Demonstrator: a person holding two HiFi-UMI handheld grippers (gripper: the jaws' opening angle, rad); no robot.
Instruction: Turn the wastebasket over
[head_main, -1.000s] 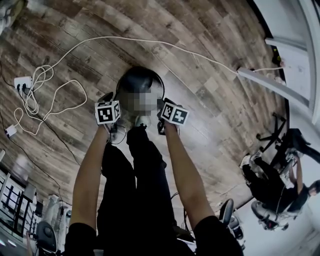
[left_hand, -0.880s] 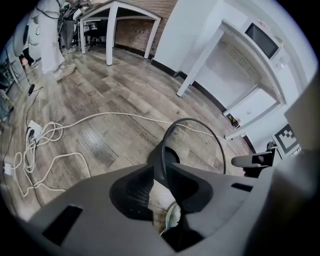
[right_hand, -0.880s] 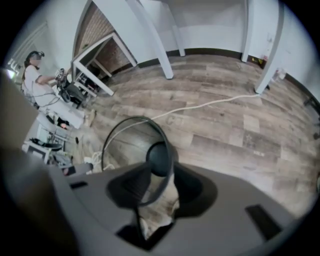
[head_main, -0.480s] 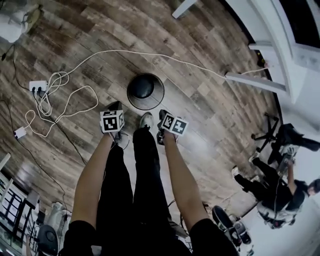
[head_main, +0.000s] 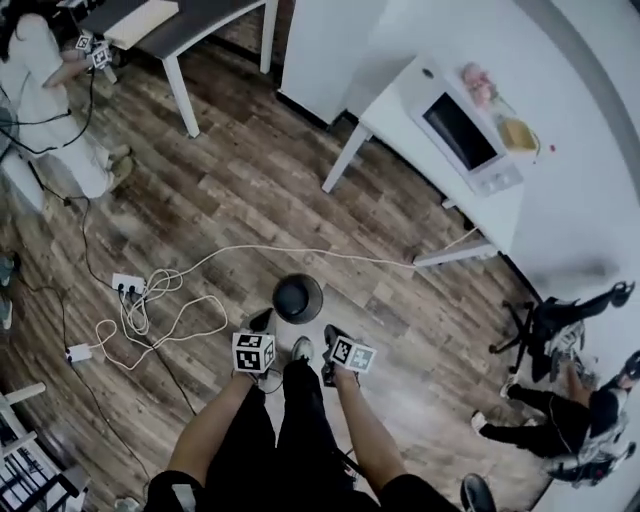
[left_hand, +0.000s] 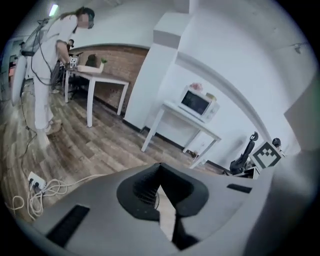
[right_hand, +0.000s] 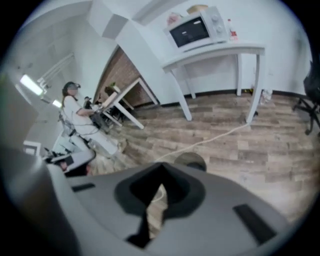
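Left gripper: You are holding the grey two-jaw left gripper (left_hand: 160, 168) with its jaws pressed together, and nothing is sitting between them.
Right gripper: You are holding the grey two-jaw right gripper (right_hand: 162, 169) with its jaws pressed together too, and they are pinching nothing.
Both tools from above: In the head view the two grippers are hanging side by side at the ends of your arms, above your shoes, each showing its black-and-white marker cube.
Wastebasket: The dark, round wastebasket (head_main: 298, 298) is standing on the brown wood-plank floor (head_main: 230, 190), just ahead of your feet.
Wastebasket against the tools: In the head view it is lying just beyond the gripper tips and between them. Neither gripper is touching it.
Wastebasket in the right gripper view: It is showing just above the closed jaw tips and slightly to their right.
Wastebasket's facing: Only a dark round top with a paler rim is showing, so you cannot tell which end is facing up.
Cable: A long white cable (head_main: 330, 256) is running across the floor just behind the wastebasket, looping towards a white power strip (head_main: 128, 286).
Surroundings: A white table (head_main: 395, 110) carrying a white microwave oven (head_main: 465, 132) is standing well apart from the wastebasket.
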